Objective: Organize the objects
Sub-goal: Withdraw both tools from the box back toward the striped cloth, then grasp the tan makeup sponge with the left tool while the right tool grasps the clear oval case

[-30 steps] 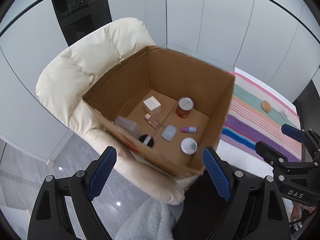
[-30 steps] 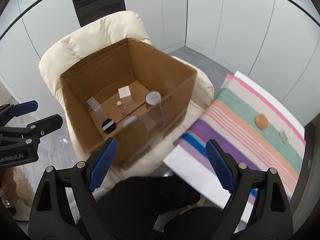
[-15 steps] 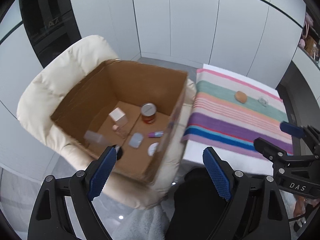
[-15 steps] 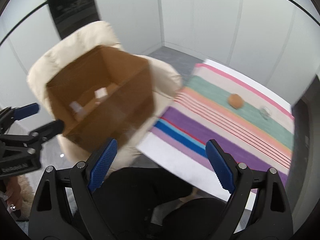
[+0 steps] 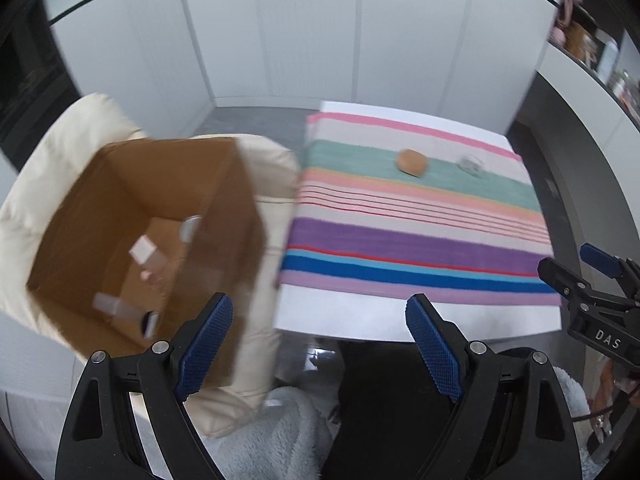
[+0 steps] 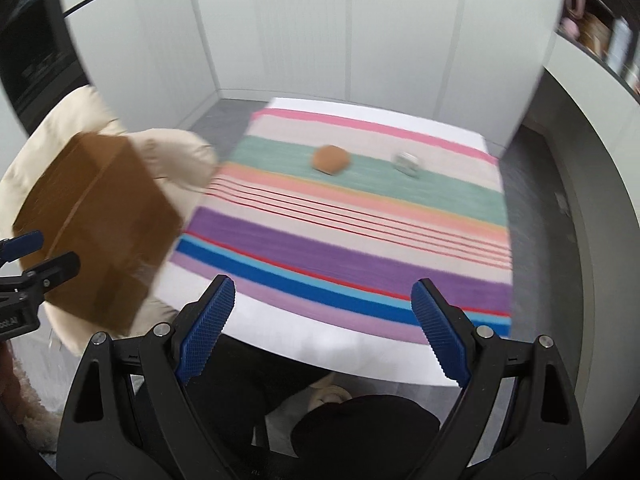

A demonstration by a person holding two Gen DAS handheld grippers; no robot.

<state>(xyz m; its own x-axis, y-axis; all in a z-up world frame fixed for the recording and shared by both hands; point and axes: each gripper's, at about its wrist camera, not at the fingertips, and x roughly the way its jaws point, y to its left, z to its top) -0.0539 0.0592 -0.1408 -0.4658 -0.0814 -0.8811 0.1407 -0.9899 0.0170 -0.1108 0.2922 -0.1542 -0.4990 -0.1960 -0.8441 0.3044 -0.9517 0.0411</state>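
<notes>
Both my left gripper (image 5: pixel 316 330) and right gripper (image 6: pixel 322 312) hang released, empty; cardboard box (image 5: pixel 132 240) already holds several items, while brown lump (image 6: pixel 330 159) and clear piece (image 6: pixel 406 162) remain on the far tabletop (image 6: pixel 320 324).

One cardboard box (image 5: pixel 224 216), one striped cloth (image 6: pixel 360 240), two small items on it.

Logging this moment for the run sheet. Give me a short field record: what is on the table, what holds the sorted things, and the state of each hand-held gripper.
surface: table covered by a striped cloth
left on cloth: tan rounded object and small clear object, both on the green stripe, apart from each other
container: open cardboard box on a cream chair, left of the table
box contents: several small items, too blurred to name
left hand-held gripper: open, holding nothing
right hand-held gripper: open, holding nothing, facing the cloth
</notes>
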